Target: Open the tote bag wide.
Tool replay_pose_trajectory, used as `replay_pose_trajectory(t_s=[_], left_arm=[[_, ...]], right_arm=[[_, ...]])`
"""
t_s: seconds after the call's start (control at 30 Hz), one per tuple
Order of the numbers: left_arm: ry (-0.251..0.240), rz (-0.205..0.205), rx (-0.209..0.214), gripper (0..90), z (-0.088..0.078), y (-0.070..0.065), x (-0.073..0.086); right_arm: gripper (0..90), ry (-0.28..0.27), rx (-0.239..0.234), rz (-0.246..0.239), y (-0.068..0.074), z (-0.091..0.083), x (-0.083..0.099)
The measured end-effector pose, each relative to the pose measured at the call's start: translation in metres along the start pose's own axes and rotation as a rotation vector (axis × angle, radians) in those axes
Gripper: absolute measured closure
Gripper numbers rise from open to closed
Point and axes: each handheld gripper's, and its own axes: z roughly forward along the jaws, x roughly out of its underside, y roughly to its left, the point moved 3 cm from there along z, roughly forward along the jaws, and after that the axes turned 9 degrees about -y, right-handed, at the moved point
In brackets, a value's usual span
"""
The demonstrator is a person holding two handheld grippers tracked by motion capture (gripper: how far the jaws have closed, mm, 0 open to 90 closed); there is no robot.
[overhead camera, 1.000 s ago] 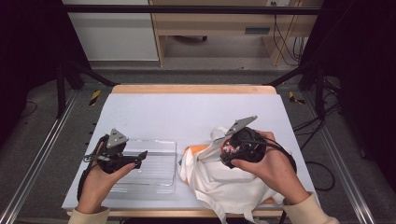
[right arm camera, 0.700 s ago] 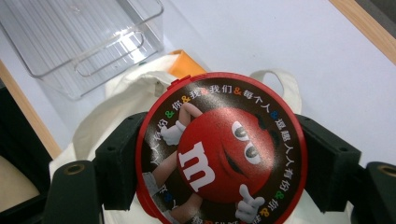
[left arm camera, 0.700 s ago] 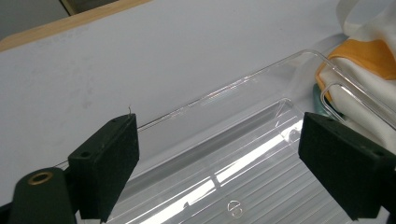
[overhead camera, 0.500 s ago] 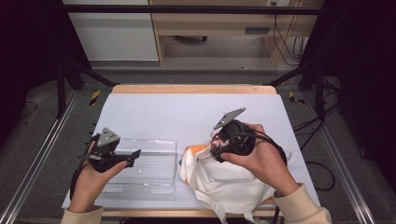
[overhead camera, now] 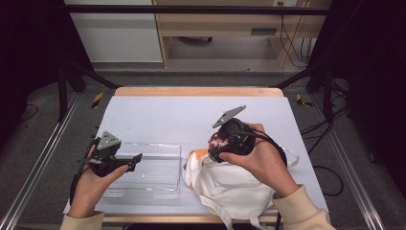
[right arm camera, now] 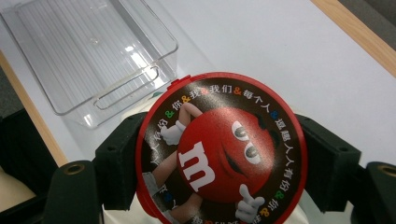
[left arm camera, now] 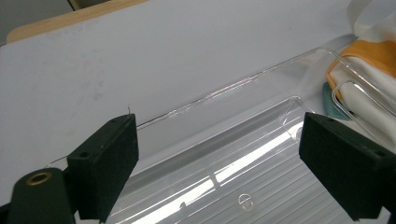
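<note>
White covering runs across the desk (overhead camera: pixel 158 115), with a wooden edge at the far side and dark floor beyond. Take the clear plastic bin (overhead camera: pixel 148 167) as the landmark. Nearest the person, just right of the bin and touching its right end, lies one white cloth bag (overhead camera: pixel 230 187) with an orange trim; in the left gripper view the bag's orange edge presses against the bin's handle wall. Over the bin's left end hangs the left tool (overhead camera: pixel 131 160), jaws spread wide and empty, the bin's ribbed floor showing between them. Right of the bin and above the bag, the right tool (overhead camera: pixel 215 143) is clamped on a round red M&M's tin (right arm camera: pixel 222 149), jaws gripping its rim on both sides, the printed face turned to the camera. In the right gripper view the bin sits open and empty ahead of the tin.

It looks like the tin is headed for the bin. The risk as I read it: the grip is on a thin rim, edge to edge, so a tilt or a knock on the bin's wall could twist the tin out of the jaws. The bin is light and unheld, so a nudge could slide it. The bag's handle loop lies close under the right hand and might snag.

Count: one bin, one bag, one tin, two tools.
</note>
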Motion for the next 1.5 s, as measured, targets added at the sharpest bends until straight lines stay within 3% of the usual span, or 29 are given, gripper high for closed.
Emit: replay_pose_trajectory(t_s=[0.27, 0.73, 1.5], left_arm=[[0.007, 0.032, 0.017, 10.0, 0.000, 0.002, 0.001], [-0.006, 0.007, 0.004, 9.7, -0.007, 0.013, 0.003], [-0.016, -0.008, -0.022, 9.7, -0.018, 0.028, 0.004]], right_arm=[[25.8, -0.001, -0.012, -0.019, 0.004, 0.007, -0.010], [25.8, 0.008, -0.037, -0.045, 0.016, 0.030, -0.025], [25.8, 0.005, -0.085, -0.045, 0.039, 0.061, -0.046]])
